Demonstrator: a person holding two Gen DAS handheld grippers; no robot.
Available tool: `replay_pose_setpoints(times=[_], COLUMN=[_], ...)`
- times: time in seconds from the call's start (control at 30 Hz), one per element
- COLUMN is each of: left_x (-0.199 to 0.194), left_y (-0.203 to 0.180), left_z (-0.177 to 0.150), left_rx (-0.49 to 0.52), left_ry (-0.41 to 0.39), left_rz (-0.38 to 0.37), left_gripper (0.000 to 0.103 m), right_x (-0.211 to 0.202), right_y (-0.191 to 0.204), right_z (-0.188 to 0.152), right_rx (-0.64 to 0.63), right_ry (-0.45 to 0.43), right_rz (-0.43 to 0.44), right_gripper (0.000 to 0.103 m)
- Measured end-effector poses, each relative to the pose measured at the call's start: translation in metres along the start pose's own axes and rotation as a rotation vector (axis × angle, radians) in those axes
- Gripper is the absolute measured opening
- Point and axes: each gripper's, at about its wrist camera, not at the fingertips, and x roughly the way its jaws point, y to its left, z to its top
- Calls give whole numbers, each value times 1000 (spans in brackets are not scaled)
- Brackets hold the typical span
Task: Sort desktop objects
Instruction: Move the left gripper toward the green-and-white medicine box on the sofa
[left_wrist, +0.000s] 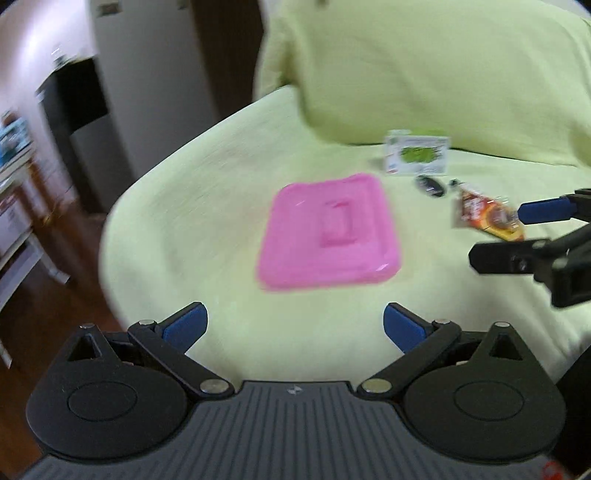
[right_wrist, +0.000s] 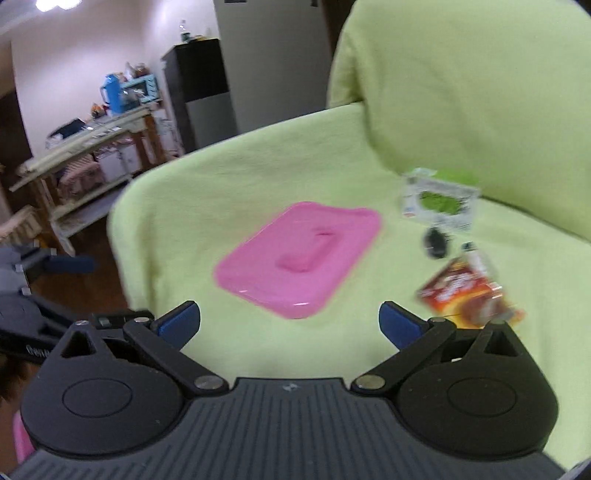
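You are looking at one pink lid (left_wrist: 328, 230), one white-and-green packet (left_wrist: 416, 152), one small dark object (left_wrist: 430, 185) and one red-brown snack packet (left_wrist: 487, 216). They are lying on one light green cloth (left_wrist: 207, 206).

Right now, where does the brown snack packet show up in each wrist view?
Left wrist: brown snack packet at far right, mid-height, beside the right gripper's blue fingertip.
Right wrist: it lies lower right, just above the right finger.
Shared landmark: pink lid, left of the packet in both views.
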Motion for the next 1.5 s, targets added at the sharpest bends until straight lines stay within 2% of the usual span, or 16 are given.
replay_pose_setpoints(times=[0.27, 0.43, 0.57, 0.67, 0.9, 1.1, 1.33, 1.5], left_x=[53, 88, 109, 126, 165, 189, 215, 221], left_y=[-38, -61, -78, -89, -110, -120, -109, -107], left_z=[52, 76, 90, 103, 131, 133, 130, 132], left_rx=[144, 275, 380, 423, 386, 394, 310, 348], left_ry=[-51, -80, -110, -127, -169, -170, -163, -182], left_rz=[-73, -72, -83, -104, -172, -232, -183, -157], left_gripper=[102, 102, 102, 102, 102, 102, 102, 102], right_x=[6, 19, 38, 55, 92, 117, 150, 175], right_y=[-66, -97, -119, -133, -166, -182, -179, -175], right_z=[17, 37, 53, 62, 82, 96, 105, 109], right_rx=[-175, -277, -349, -389, -438, -469, -632, -722], right_ry=[-10, -11, 24, 52, 95, 112, 134, 161], right_rz=[-137, -206, -215, -223, -243, -208, -228, -227], right_gripper=[102, 102, 102, 102, 101, 97, 92, 87])
